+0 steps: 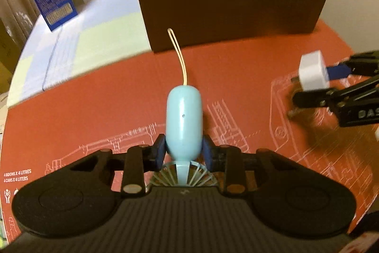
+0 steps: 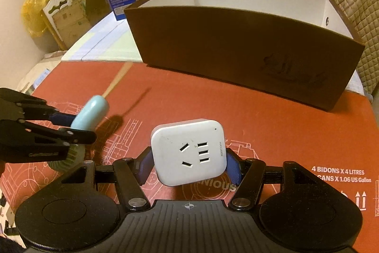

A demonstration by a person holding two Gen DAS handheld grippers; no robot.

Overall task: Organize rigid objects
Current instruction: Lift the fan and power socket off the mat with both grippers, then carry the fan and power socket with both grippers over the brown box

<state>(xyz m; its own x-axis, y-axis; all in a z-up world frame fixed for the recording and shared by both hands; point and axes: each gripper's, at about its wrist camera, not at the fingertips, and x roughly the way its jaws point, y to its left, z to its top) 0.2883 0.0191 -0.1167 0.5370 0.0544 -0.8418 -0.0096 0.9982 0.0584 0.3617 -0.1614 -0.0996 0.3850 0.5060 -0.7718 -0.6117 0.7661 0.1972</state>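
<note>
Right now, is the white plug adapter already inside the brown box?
No, the white plug adapter is clamped in the right gripper above the red cardboard, in front of the brown box.

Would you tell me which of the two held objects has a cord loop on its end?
The light blue handheld fan in the left gripper; the white socket adapter in the right gripper has none.

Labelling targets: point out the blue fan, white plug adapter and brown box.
blue fan [image 1: 183,120], left wrist view, handle.
white plug adapter [image 2: 189,153], right wrist view, socket face.
brown box [image 2: 236,44], right wrist view, front wall.
</note>
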